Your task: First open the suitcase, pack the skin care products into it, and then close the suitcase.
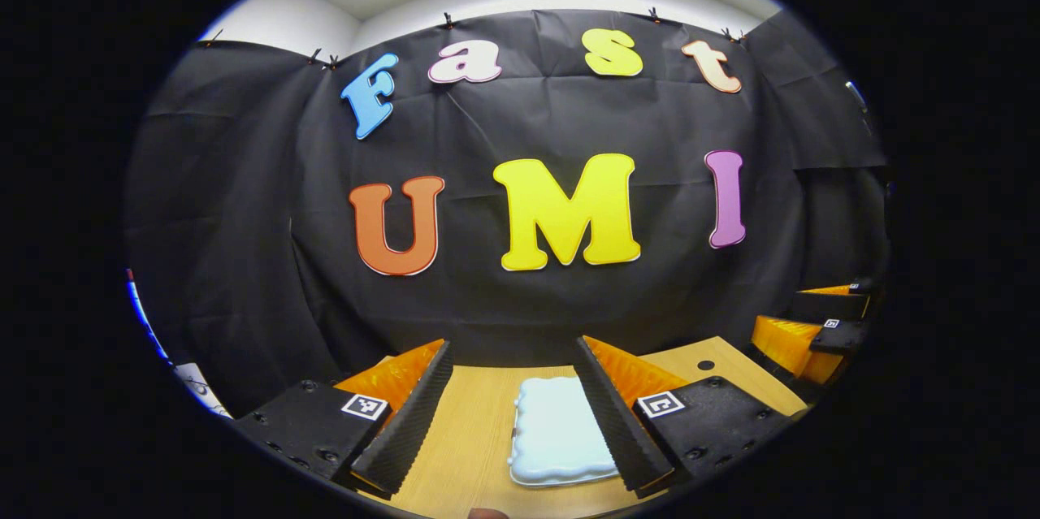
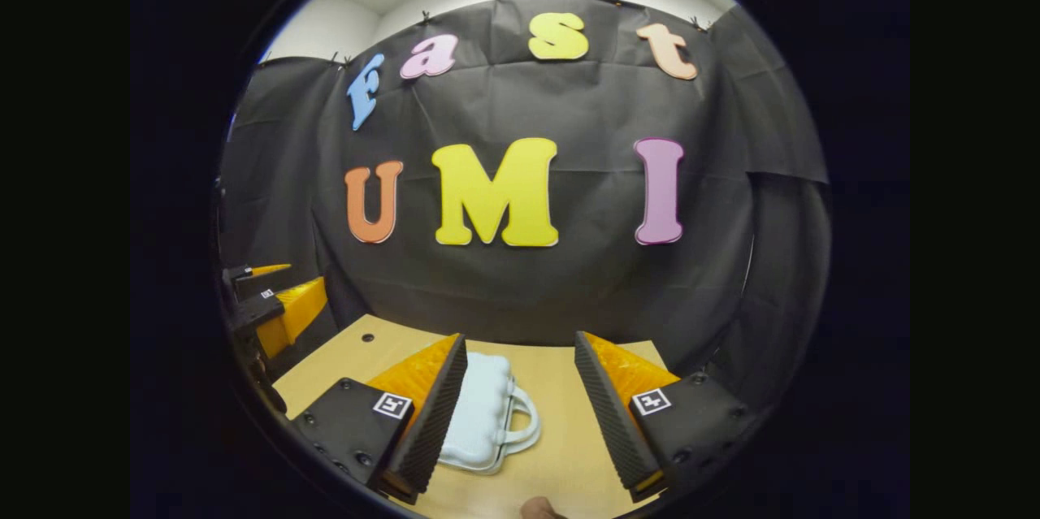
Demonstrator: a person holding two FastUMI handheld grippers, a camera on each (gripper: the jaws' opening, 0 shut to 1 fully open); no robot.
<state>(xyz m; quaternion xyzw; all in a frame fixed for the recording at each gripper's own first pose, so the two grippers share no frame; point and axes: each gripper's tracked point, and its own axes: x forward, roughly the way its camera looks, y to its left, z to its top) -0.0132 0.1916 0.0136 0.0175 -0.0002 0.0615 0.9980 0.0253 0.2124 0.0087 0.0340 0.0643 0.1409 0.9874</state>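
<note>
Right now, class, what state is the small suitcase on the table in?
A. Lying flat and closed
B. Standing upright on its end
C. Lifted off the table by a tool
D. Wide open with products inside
A: the suitcase lies flat on the table with its lid down, handle to the side, and neither tool touches it.

The left gripper (image 1: pixel 513 413) has two long wedge-shaped fingers (image 1: pixel 404 421) with ribbed, saw-tooth inner faces. Each finger sits on a flat block (image 1: pixel 313 430) with small round screws along its edges, and each block carries a small square white tag with a black pattern (a coded marker). The right gripper (image 2: pixel 520 409) is built in the same way: ribbed wedge fingers (image 2: pixel 426 421), a screwed block (image 2: pixel 695 417) under each, one square marker on each. In the right gripper view the left gripper shows far at the left edge, also with a marker
</note>
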